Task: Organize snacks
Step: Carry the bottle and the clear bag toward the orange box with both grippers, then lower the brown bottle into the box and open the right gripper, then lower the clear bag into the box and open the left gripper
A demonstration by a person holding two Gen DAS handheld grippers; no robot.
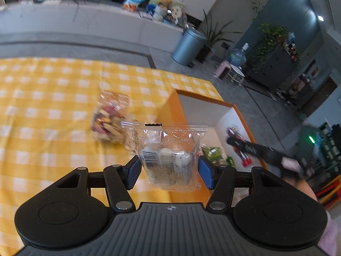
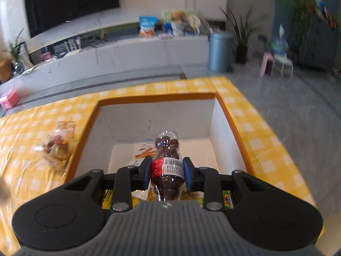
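Two claws gripping, bottle (image 2: 167, 166) long axis pointing away over box (image 2: 232, 128), pouch (image 1: 168, 157) upright

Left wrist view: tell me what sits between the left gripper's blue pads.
In the left wrist view, a clear snack packet holding pale round pieces hangs between the pads of the left gripper, which press its sides.

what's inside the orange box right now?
In the orange box: an orange stick-like snack, a green packet, and yellow and green wrappers at the near edge. The right gripper and its bottle hide the middle.
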